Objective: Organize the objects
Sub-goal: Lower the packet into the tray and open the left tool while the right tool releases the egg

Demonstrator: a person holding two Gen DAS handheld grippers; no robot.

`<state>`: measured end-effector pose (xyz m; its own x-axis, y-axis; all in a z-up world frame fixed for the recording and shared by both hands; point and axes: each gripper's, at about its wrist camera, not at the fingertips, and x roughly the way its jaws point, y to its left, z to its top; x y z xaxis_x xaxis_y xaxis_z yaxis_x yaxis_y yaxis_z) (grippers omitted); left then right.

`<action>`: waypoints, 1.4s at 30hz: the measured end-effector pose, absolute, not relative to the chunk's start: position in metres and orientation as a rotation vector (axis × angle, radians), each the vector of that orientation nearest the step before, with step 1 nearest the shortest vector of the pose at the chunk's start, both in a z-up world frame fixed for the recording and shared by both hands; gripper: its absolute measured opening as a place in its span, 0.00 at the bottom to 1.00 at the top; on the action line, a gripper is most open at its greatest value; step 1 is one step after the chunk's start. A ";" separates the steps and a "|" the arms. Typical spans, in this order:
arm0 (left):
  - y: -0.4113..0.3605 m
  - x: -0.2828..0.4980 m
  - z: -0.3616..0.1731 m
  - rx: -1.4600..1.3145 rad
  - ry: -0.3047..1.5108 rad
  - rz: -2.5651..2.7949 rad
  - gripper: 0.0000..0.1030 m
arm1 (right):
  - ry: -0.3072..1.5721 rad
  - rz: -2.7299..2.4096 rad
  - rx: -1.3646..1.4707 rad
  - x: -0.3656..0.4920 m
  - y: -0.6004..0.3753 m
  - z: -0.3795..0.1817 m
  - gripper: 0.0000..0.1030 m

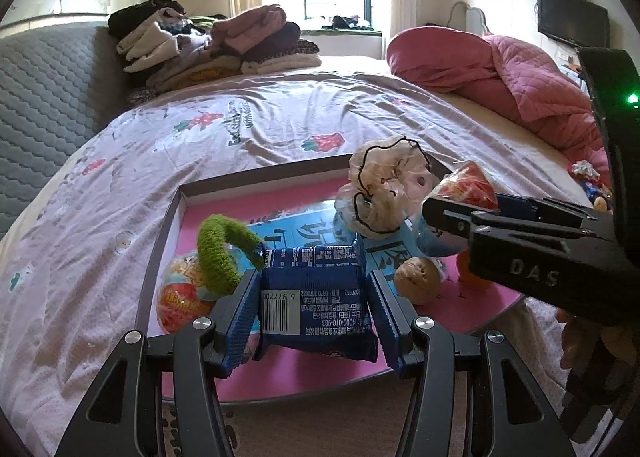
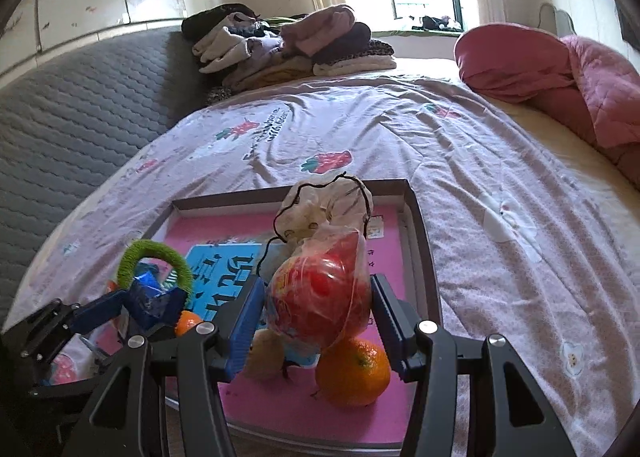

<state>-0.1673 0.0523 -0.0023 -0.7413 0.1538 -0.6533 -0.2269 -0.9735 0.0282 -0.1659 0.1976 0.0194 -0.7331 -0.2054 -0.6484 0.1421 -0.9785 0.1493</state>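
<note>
A big bed [image 1: 280, 125] fills the room, with a pile of clothes [image 1: 216, 45] at the far left and a pink quilt [image 1: 520, 69] at the far right. On the near part of the bed lies a flat tray [image 1: 176, 217] with a pink floor and low walls. The things to tidy are going into this tray.

Some things lie in it now. A frilly scrunchie [image 1: 384, 185] sits at the far side. A green ring [image 1: 216, 253] stands at the near left, with a red and yellow ball [image 1: 180, 301] beside it. An orange [image 2: 354, 371] sits at the near right, and a small tan thing [image 1: 416, 277] is next to it; what it is cannot be told.

The left tongs [image 1: 314, 297] hold a blue snack pack [image 1: 316, 297] above the near part of the tray. Their pads press on both of its sides. The right tongs [image 2: 318, 313] hold a red ball in a clear wrap [image 2: 320, 297], just above the orange. Both are half wide, because the things fill them.

The step looks like the put-down: two things are carried over the tray and not yet let go. Next, each hand likely needs to go lower over a bare pink spot and then spread its tongs. The right hand should move a bit to the side first, or the ball may land on the orange and roll. The snack pack is flat and should stay put.
</note>
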 end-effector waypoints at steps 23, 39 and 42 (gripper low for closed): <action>0.064 -0.157 -0.010 -1.018 0.244 2.740 0.57 | 0.117 -2.710 1.137 -0.167 0.175 0.007 0.54; 0.049 -0.161 -0.007 -1.028 0.126 2.741 0.62 | 0.108 -2.707 1.177 -0.167 0.181 0.009 0.57; 0.047 -0.160 -0.005 -1.016 0.105 2.741 0.63 | 0.090 -2.709 1.176 -0.166 0.184 0.011 0.58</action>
